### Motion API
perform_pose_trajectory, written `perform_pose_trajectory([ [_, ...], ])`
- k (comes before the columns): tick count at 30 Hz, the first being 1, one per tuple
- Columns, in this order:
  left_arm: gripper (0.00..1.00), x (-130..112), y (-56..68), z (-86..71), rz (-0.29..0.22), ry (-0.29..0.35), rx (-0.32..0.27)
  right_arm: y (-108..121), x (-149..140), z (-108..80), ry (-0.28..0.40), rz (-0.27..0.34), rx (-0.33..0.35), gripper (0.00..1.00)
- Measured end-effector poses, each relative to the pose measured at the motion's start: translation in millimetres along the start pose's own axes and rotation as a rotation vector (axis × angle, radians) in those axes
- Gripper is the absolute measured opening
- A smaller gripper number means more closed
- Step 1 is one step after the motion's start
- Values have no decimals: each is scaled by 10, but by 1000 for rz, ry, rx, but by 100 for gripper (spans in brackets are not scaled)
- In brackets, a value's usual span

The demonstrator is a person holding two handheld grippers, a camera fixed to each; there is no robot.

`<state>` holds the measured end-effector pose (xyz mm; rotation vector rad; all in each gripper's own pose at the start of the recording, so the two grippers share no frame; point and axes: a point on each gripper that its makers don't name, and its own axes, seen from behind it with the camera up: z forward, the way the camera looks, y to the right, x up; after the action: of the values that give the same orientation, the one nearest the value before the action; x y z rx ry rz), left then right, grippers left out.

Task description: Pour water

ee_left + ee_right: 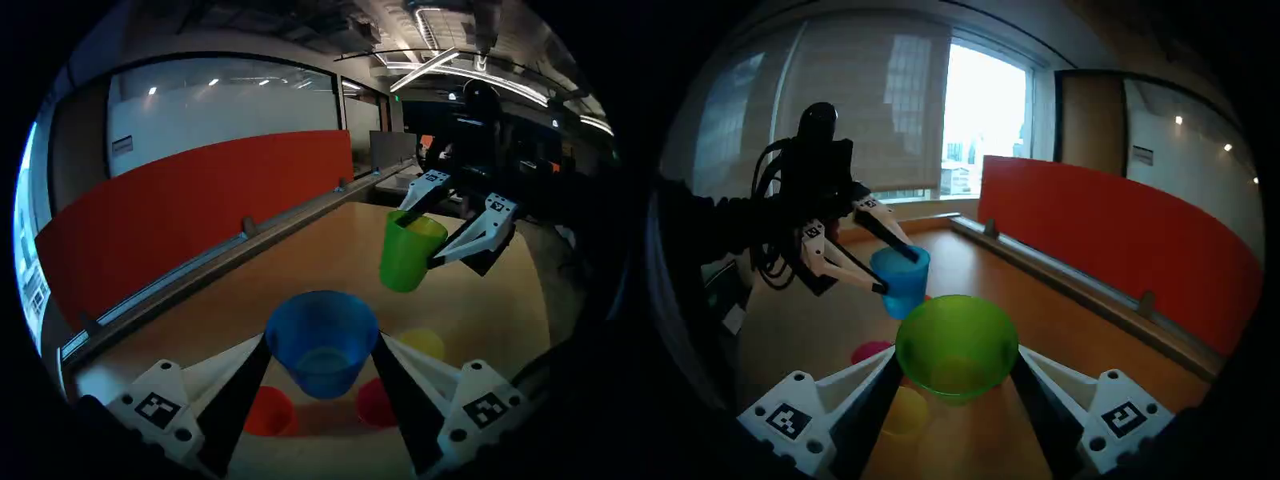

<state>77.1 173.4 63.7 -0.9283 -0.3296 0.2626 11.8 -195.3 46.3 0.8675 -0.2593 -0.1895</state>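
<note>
In the left gripper view my left gripper is shut on a blue cup, held upright above the wooden table. Farther off, the right gripper holds a green cup upright in the air. In the right gripper view my right gripper is shut on that green cup, whose inside looks empty. Across from it, the left gripper grips the blue cup at about the same height.
Two red cups and a yellow cup stand on the table below the blue cup. A red divider panel with a metal rail runs along the table's far side. A pink cup and a yellow cup sit under the green cup.
</note>
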Motion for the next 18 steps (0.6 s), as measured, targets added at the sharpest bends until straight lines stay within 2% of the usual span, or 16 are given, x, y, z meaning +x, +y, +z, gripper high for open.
perform_pose_trajectory([
  [18, 87, 133, 91, -320, -10, 65, 32, -219, 339, -69, 117, 7, -13, 90],
])
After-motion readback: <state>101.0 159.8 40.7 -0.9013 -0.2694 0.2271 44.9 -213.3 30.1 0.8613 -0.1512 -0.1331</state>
